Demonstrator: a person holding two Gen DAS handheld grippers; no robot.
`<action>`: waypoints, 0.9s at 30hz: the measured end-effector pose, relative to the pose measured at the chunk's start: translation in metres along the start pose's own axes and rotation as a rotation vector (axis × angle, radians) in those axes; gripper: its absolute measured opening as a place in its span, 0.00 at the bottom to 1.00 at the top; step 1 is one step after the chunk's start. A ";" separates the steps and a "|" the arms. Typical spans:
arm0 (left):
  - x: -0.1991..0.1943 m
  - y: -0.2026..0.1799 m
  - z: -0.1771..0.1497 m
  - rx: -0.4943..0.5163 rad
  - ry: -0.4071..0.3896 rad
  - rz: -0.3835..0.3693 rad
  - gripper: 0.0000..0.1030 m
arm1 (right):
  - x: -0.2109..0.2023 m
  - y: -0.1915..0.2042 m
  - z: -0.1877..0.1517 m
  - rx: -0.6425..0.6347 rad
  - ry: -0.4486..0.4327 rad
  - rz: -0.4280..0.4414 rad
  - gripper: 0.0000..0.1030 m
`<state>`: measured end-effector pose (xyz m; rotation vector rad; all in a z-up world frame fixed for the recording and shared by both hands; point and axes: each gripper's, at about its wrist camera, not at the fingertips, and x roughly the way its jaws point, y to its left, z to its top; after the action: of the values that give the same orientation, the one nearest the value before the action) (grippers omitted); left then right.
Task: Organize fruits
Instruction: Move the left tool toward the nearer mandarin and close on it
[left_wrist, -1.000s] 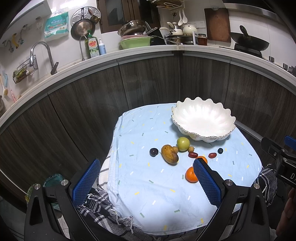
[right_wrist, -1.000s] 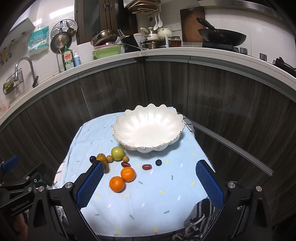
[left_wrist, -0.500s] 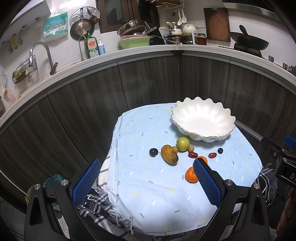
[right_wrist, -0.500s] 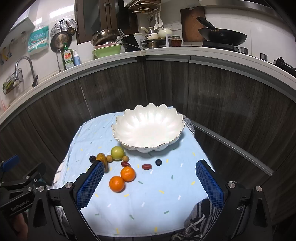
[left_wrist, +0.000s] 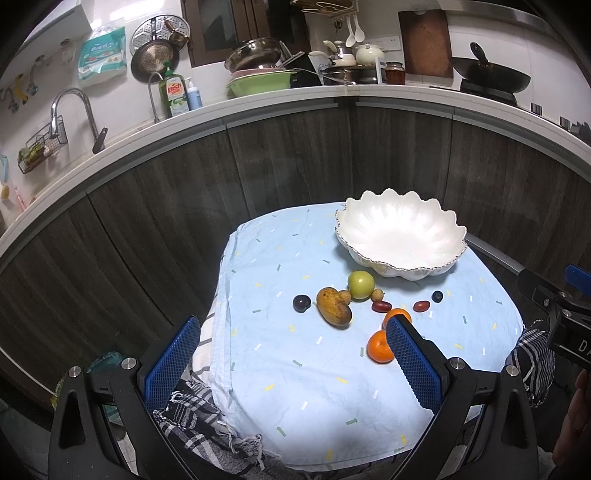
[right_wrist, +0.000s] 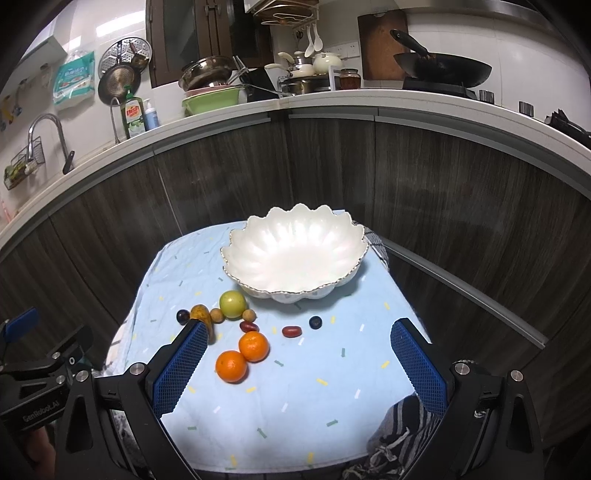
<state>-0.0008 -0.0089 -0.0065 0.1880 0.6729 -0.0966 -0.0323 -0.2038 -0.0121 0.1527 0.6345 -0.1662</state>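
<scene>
The left hand-held gripper (left_wrist: 291, 354) is spread wide and holds nothing, its 2 blue pads (left_wrist: 171, 360) hanging over the near edge of the desk (left_wrist: 314, 406) with its light blue cloth. The fruit lies ahead of it at about 12 to 1 o'clock: a brownish mango (left_wrist: 333, 306), a dark plum (left_wrist: 301, 303) just beside it at 9 o'clock, and a green apple (left_wrist: 361, 284) at the mango's 1 o'clock. The right pad partly covers 1 of the 2 oranges (left_wrist: 379, 346).

The right hand-held gripper (right_wrist: 299, 365) is also wide open and empty, touching nothing. The 2 oranges (right_wrist: 231, 365) touch each other and lie between its pads, nearer the left one, at about 11 o'clock. Beyond them are 2 red dates (right_wrist: 291, 331) and a dark berry (right_wrist: 315, 322). The white scalloped bowl (right_wrist: 295, 251) stands at 12 o'clock, behind all the fruit, with nothing in it.
</scene>
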 end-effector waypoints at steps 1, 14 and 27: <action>0.001 -0.001 0.000 0.003 0.000 -0.002 1.00 | 0.000 -0.001 -0.002 0.002 0.001 0.000 0.98; 0.021 -0.021 0.002 0.067 -0.005 -0.062 1.00 | 0.021 -0.013 -0.002 0.024 0.032 -0.019 0.98; 0.070 -0.045 -0.007 0.115 0.070 -0.136 0.95 | 0.056 -0.021 -0.005 -0.004 0.071 -0.038 0.98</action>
<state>0.0424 -0.0535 -0.0624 0.2570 0.7506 -0.2601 0.0046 -0.2295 -0.0516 0.1437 0.7091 -0.1968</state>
